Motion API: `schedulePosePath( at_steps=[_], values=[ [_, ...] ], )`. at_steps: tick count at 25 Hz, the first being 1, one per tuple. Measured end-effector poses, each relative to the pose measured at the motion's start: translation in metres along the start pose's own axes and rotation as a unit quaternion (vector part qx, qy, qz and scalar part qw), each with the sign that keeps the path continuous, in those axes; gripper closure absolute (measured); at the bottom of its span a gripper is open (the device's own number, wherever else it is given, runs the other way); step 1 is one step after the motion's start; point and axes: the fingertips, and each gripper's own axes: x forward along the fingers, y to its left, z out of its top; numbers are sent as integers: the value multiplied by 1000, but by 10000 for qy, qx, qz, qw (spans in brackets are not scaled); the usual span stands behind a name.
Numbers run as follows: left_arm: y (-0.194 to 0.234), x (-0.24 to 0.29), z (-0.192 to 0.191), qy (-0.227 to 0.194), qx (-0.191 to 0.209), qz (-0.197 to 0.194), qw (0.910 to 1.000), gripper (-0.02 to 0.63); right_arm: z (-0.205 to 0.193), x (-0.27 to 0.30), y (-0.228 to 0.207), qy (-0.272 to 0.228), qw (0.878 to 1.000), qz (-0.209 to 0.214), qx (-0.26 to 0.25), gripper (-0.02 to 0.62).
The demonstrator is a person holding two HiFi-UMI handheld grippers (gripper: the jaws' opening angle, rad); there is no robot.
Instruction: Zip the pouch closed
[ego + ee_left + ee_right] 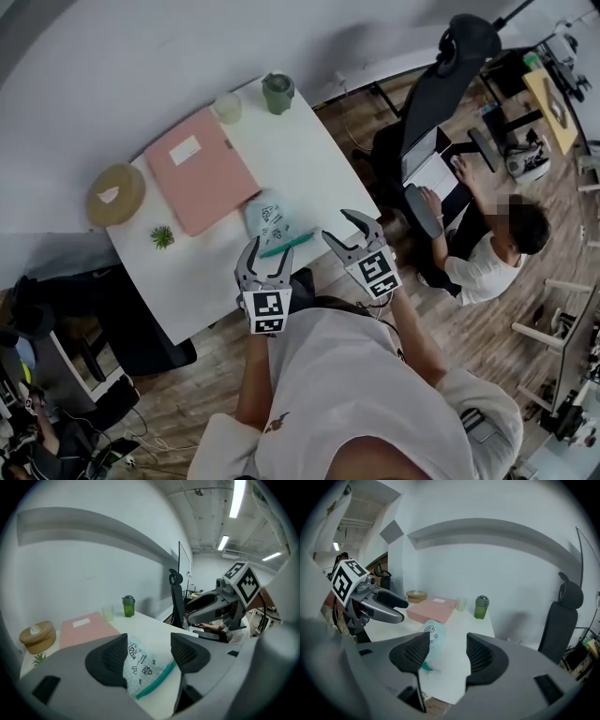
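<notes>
A pale checked pouch [269, 218] with printed doodles and a teal zip strip [286, 246] lies flat near the front edge of the white table [309, 159]. My left gripper [267, 256] hovers at the table's front edge just short of the zip, open, with the pouch [143, 667] showing between its jaws but untouched. My right gripper [341, 229] is to the right of the pouch, near the table's corner, also open and holding nothing. In the right gripper view the pouch [431, 636] lies ahead and left of the right gripper [447, 654].
Behind the pouch lie a pink folder [202, 169], a pale cup [228, 108] and a green lidded cup [277, 92]. A round wooden box [116, 194] and a small plant [162, 236] sit at the left. A person [497, 246] sits at a desk beside a black office chair [441, 84] on the right.
</notes>
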Motion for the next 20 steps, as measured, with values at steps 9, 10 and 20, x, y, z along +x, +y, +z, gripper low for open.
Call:
schedulePosePath(
  at_steps=[9,10,20],
  values=[
    [11,33,-28,384,-264,-271,9985,370,-38,42,-4,738,9954,586,-151,376],
    [11,35,-30,418,-298,-269,9983,373,-42,45,-4,802,9944,663,-200,377],
    [-5,49,-55,759,-758,217,9940,392,-64,66,-8,1017,9765,1676,-898,400]
  ],
)
